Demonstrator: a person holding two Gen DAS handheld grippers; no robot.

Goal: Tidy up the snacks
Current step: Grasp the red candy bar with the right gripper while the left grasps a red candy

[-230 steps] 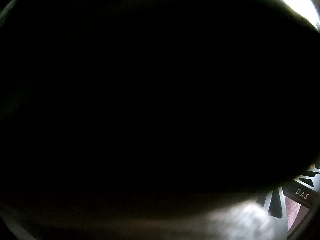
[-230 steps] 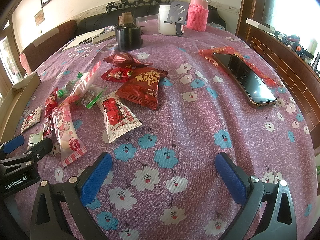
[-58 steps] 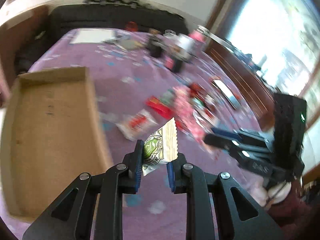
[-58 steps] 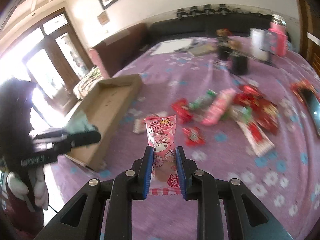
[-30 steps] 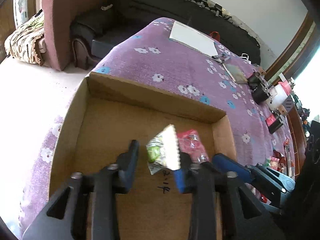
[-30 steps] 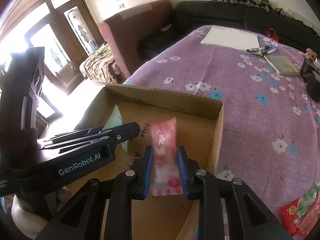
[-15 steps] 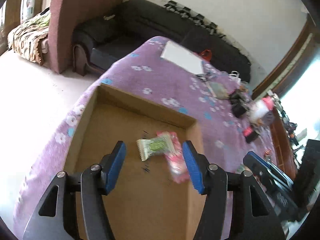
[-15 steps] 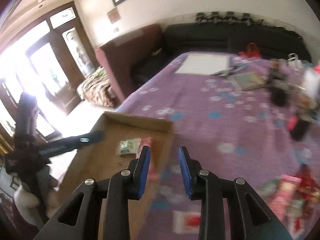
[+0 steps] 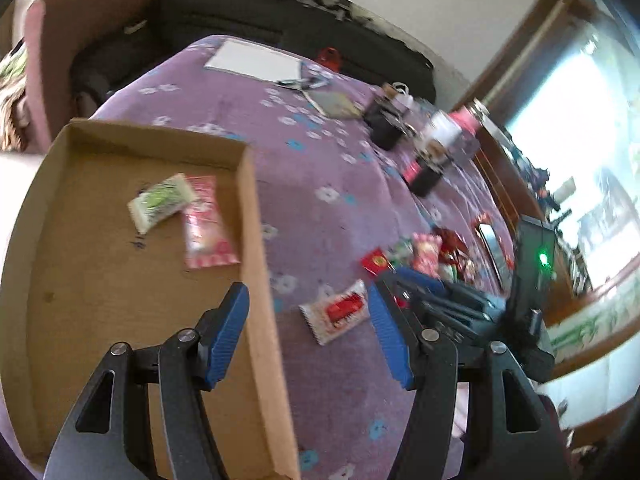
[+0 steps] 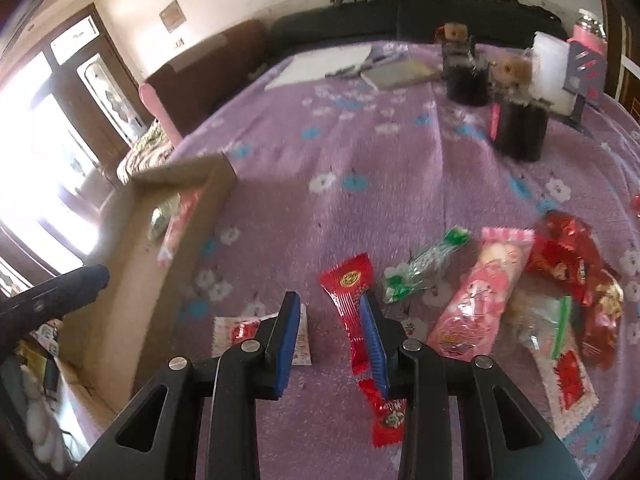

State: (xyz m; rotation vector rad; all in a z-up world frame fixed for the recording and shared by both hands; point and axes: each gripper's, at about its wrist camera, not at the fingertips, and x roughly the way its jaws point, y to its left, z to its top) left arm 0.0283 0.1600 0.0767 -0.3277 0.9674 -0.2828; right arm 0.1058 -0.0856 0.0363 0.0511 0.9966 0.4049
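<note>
Purple floral cloth (image 9: 340,168) covers the table, and a shallow cardboard box (image 9: 250,216) sits on it at the left edge. Inside the box lie two snacks — a white-and-green packet (image 9: 160,200) and a pink striped packet (image 9: 206,224), the green one overlapping the pink one's upper end.

From the left wrist view, the left gripper (image 9: 308,332) hangs over the box's right wall with its blue pads set moderately wide and nothing between them; one finger is over the box floor, the other over the cloth. Just past it on the cloth lies a white packet with a red label (image 9: 336,312), outside the box. The right gripper (image 9: 432,292) shows dark beside the left one's right finger, near the pile of loose snacks.

From the right wrist view, the right gripper (image 10: 330,332) has its jaws narrow and opening, with only bare cloth in the gap. A long red candy packet (image 10: 352,300) lies on the cloth, its middle hidden behind the right-hand finger; whether the pad touches it I cannot tell. To its right lie a clear wrapper with green ends (image 10: 424,264), a long pink packet (image 10: 480,292) and a heap of red wrappers (image 10: 568,256). Dark jars (image 10: 520,128) stand well apart at the far end of the table — blurred.
</note>
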